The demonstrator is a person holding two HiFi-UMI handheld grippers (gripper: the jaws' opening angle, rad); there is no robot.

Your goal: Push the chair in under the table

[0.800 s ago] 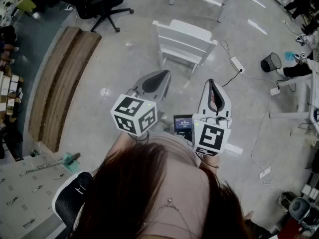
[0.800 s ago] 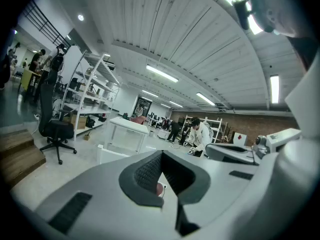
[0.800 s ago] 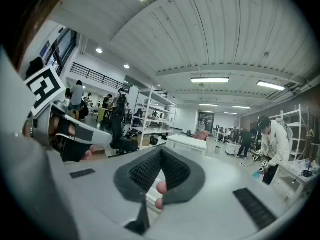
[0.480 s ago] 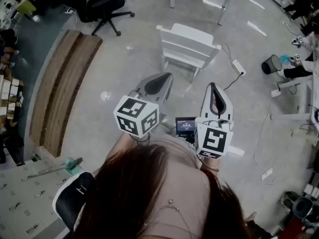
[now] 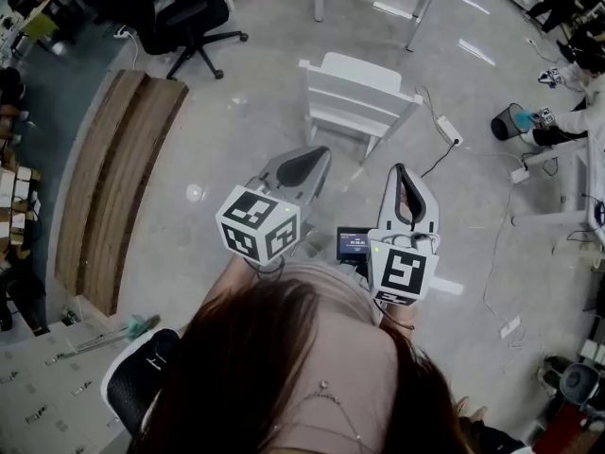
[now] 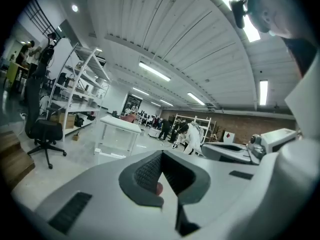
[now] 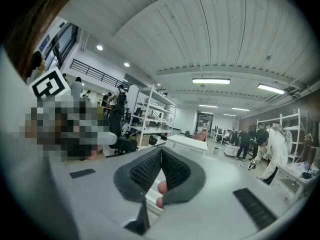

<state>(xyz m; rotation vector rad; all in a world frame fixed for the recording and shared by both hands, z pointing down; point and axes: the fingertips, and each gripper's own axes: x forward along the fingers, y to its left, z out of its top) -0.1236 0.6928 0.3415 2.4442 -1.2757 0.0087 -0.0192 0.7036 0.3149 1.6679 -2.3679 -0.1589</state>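
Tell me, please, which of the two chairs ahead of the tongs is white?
The slatted chair straight ahead is white; the swivel office chair on castors, farther off to the left, is black.

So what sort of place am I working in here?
Probably an open-plan lab or workshop: bare concrete floor, white shelving racks, a black office chair and a power strip trailing cable.

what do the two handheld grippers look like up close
Both are light grey plastic shells with rounded, tapering snouts. The left gripper and right gripper each carry a white cube printed with black square markers at the back, and their pads are dark, finely ribbed rubber. The person wears a pale top.
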